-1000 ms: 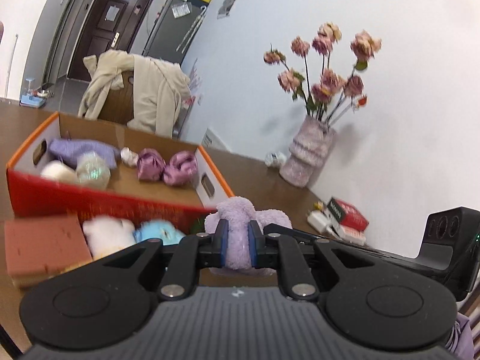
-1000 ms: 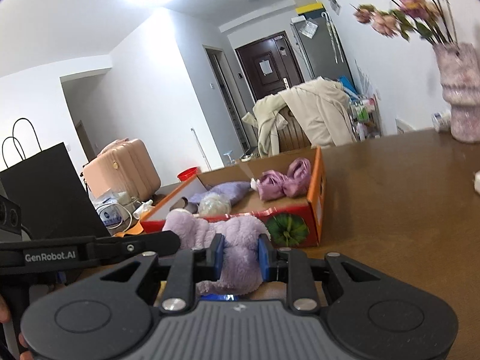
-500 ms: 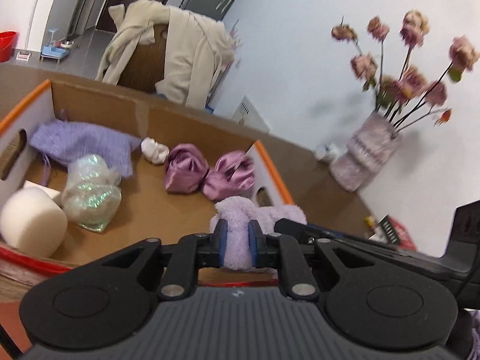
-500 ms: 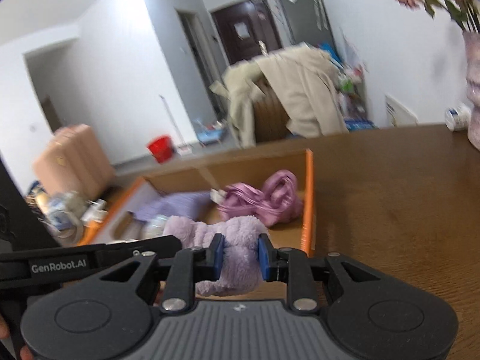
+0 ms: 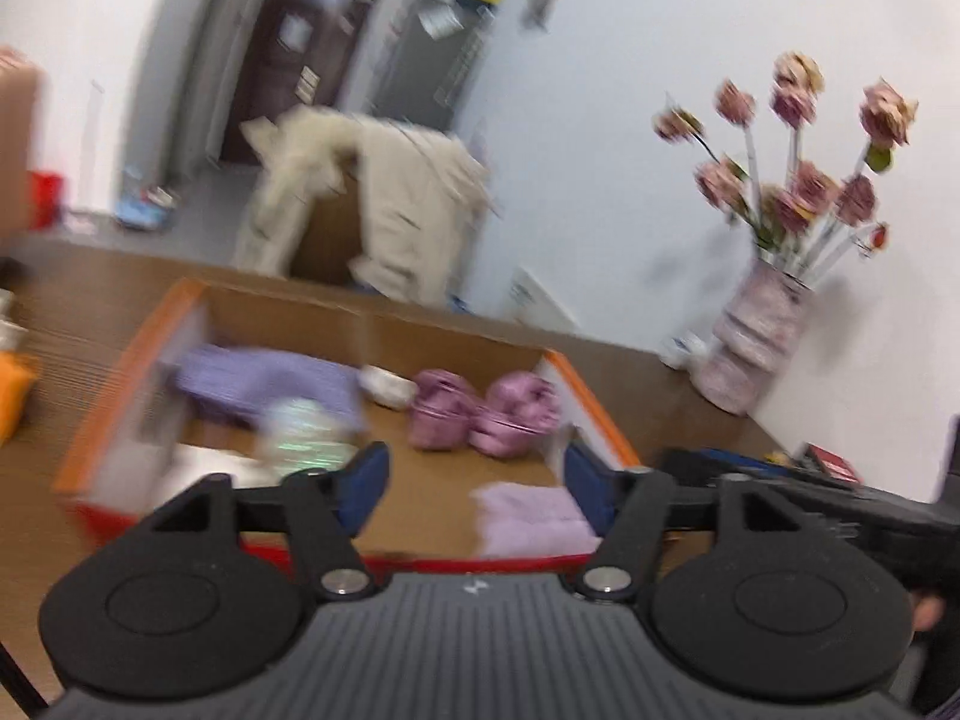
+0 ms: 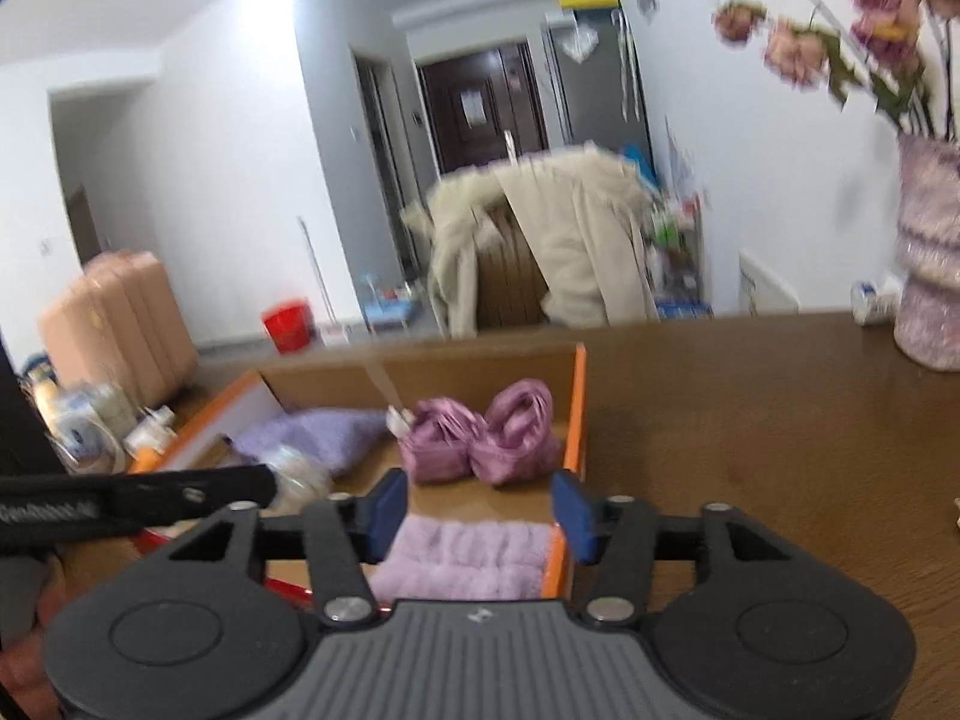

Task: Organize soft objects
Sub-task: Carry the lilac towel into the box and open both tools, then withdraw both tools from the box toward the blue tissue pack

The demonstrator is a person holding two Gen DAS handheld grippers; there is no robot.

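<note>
A fluffy lilac cloth (image 5: 531, 519) (image 6: 465, 561) lies inside the orange-rimmed cardboard box (image 5: 591, 405) (image 6: 579, 396), at its near right corner. My left gripper (image 5: 474, 483) is open and empty above the box's near edge. My right gripper (image 6: 480, 510) is open and empty just above the lilac cloth. The box also holds a pink satin bundle (image 5: 483, 414) (image 6: 480, 441), a purple knit cloth (image 5: 264, 381) (image 6: 318, 435), a shiny clear ball (image 5: 306, 438) and a small white piece (image 5: 387, 384).
The box stands on a brown wooden table (image 6: 750, 450). A pink vase of dried roses (image 5: 759, 342) (image 6: 927, 276) stands at the far right by the wall. A chair draped with a beige coat (image 6: 540, 252) is behind the table. Small packets (image 5: 831, 462) lie at the right.
Both grippers were shut on the lilac cloth and carried it over the box. Both have now opened and the cloth lies in the box.
</note>
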